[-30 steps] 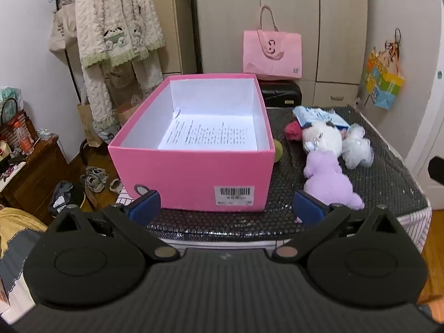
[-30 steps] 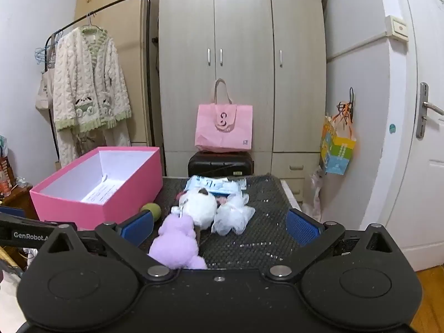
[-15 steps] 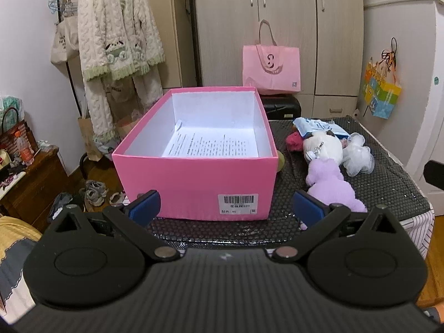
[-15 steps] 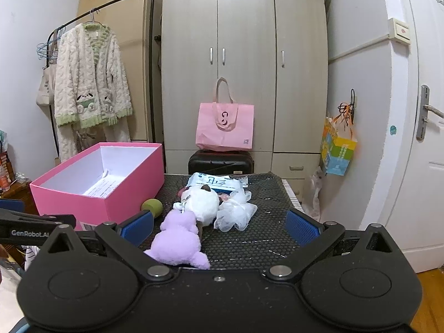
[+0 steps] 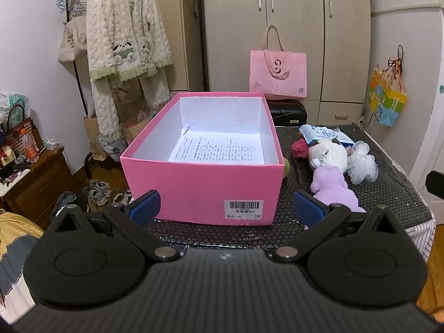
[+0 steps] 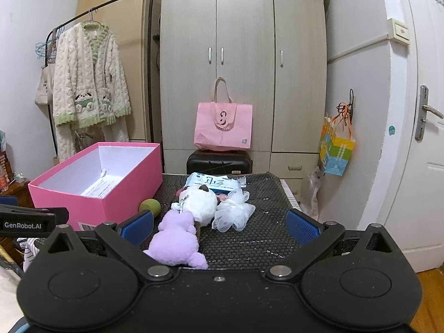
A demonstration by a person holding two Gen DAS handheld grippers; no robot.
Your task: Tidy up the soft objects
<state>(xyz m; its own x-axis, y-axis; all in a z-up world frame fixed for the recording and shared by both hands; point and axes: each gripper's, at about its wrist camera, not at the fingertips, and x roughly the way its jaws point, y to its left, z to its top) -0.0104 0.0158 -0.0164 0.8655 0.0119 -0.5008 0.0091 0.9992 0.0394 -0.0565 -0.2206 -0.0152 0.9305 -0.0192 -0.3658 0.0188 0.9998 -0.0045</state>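
Note:
An open pink box (image 5: pixel 199 186) (image 6: pixel 91 205) with a printed sheet inside stands on the left of a black mesh-covered table (image 5: pixel 388 188). To its right lie a purple plush (image 5: pixel 333 187) (image 6: pixel 174 240), a white plush (image 5: pixel 328 155) (image 6: pixel 199 204), a white mesh puff (image 5: pixel 362 163) (image 6: pixel 233 213), a green ball (image 6: pixel 149 206), a magenta fuzzy item (image 5: pixel 299 147) and a blue-white packet (image 5: pixel 323 133) (image 6: pixel 213 181). My left gripper (image 5: pixel 226 208) is open and empty in front of the box. My right gripper (image 6: pixel 219 224) is open and empty just before the purple plush.
A wardrobe (image 6: pixel 244 63) with a pink tote bag (image 6: pixel 223 125) on a black case stands behind the table. A clothes rack with a fleece robe (image 5: pixel 125 36) is at the left. A wooden cabinet (image 5: pixel 33 177) and shoes are on the floor left. A door (image 6: pixel 421 127) is at right.
Both grippers have tilted up and drawn slightly back, so the box and toys sit lower in the views. Both stay open and empty. No object has moved.

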